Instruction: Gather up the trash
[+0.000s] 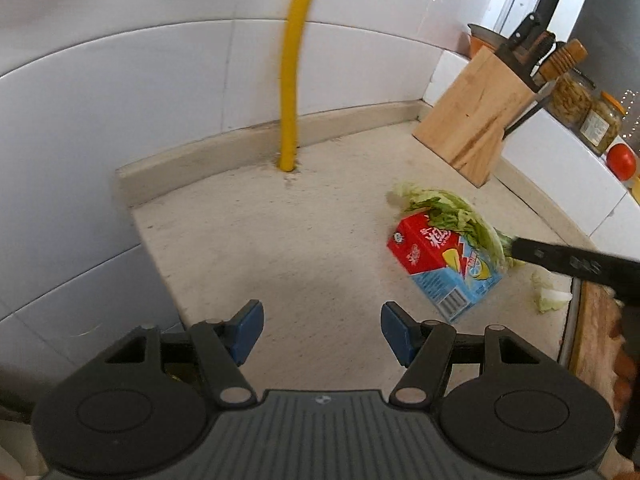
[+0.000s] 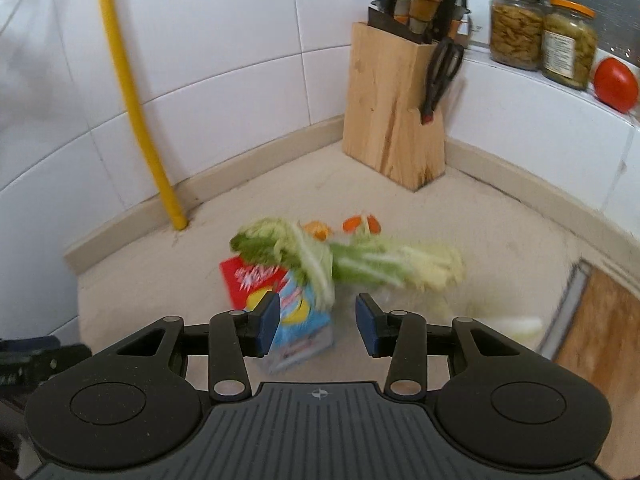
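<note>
Standing in the counter corner, the wooden knife block (image 2: 394, 108) holds knives, a wooden-handled tool and scissors. Right of it, two glass jars (image 2: 542, 34) hold preserved vegetables. In front of the block, lettuce leaves (image 2: 352, 264) lie over a red-and-blue carton (image 1: 444, 266). Left gripper (image 1: 322, 330) and right gripper (image 2: 316, 316) both gape half-wide, holding nothing.

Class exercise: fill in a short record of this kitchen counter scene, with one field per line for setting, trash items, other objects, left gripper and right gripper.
setting: beige countertop, white tiled corner
trash: drink carton lying flat, cabbage leaves draped across it, orange peel bits behind
other: knife block, yellow pipe, two jars, tomato
left gripper: open, empty
right gripper: open, empty, above carton
</note>
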Motion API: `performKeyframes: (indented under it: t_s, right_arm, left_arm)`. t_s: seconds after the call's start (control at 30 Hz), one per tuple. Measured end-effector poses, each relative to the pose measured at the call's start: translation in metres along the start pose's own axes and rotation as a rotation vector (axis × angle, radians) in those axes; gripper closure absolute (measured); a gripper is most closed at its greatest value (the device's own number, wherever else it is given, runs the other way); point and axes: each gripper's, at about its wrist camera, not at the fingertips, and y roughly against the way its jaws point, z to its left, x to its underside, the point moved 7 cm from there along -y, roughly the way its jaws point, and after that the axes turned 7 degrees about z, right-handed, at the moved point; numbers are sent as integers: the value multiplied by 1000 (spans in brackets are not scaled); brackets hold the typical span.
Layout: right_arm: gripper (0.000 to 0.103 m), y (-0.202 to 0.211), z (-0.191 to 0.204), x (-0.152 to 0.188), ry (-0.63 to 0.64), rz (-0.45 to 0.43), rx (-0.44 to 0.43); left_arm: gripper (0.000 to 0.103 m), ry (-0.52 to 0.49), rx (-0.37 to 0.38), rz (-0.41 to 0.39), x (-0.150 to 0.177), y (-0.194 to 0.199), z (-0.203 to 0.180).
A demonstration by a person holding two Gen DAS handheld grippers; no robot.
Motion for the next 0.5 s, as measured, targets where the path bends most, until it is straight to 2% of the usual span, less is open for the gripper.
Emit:
performKeyframes:
  t_s: [0.13,0.33,0.43,0.47,0.5]
  right_arm:
    - [55,-32,-3,-11,-20,70,-35]
    - [55,-56,-2,-10,-34,134,-111]
    - [66,-67,-3,-8,-64,158,-167]
    - [79,-66,-2,-8,-81,171,-197]
    - [88,-60,1,-4,-101,191,-254]
  left_arm:
    - [44,-10,6,22,-5,-12,-9]
    - [44,-25,73,65,-16,-36,-31]
    - [44,-33,76,77,-17,-42,-35]
    - [44,-33,75,79,-17,-42,-33]
    - [44,-27,76,81,-17,-42,-31]
